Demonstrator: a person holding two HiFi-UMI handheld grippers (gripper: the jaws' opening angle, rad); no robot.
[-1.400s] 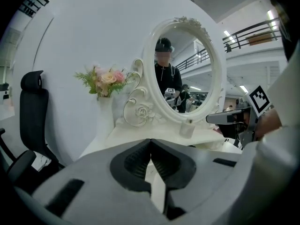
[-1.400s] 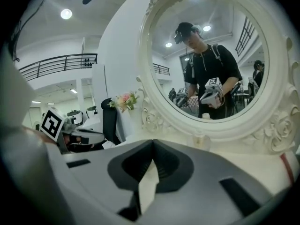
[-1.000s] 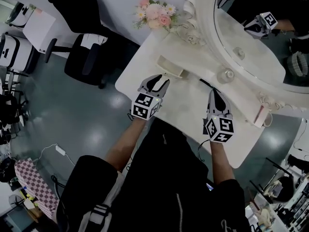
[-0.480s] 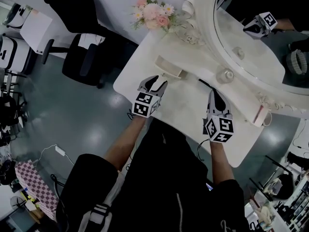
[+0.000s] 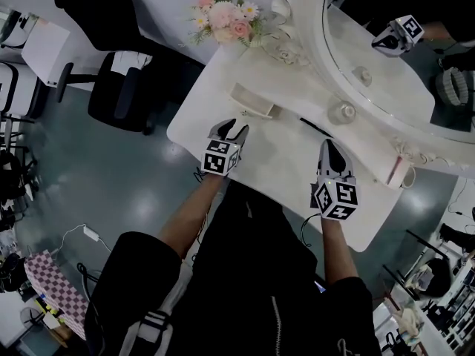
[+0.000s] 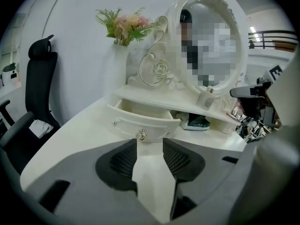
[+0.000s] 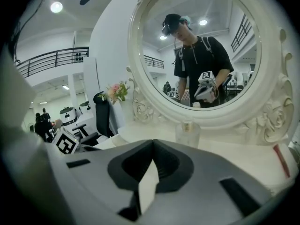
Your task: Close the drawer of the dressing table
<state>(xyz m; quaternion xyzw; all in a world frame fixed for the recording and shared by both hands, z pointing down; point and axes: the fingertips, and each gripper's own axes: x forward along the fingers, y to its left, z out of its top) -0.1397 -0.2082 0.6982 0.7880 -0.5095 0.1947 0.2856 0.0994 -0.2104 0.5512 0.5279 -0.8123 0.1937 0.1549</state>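
The white dressing table (image 5: 278, 165) has a small drawer (image 5: 252, 101) pulled out from under its shelf. In the left gripper view the drawer's front (image 6: 154, 123) with its metal knob (image 6: 141, 134) stands straight ahead, just beyond the jaws. My left gripper (image 5: 231, 127) (image 6: 150, 143) is open, low over the tabletop in front of the drawer. Its jaws have just been closing a little, with nothing between them. My right gripper (image 5: 329, 147) (image 7: 152, 144) is shut and empty, and hovers over the right part of the table, facing the mirror.
A round mirror (image 5: 386, 50) in an ornate frame stands at the back. A flower bouquet (image 5: 223, 15) is at the back left. A glass bottle (image 5: 343, 112) stands on the shelf. A black office chair (image 5: 111, 58) is left of the table.
My left gripper has come down toward the tabletop in front of the open drawer. The right gripper has stayed where it was.
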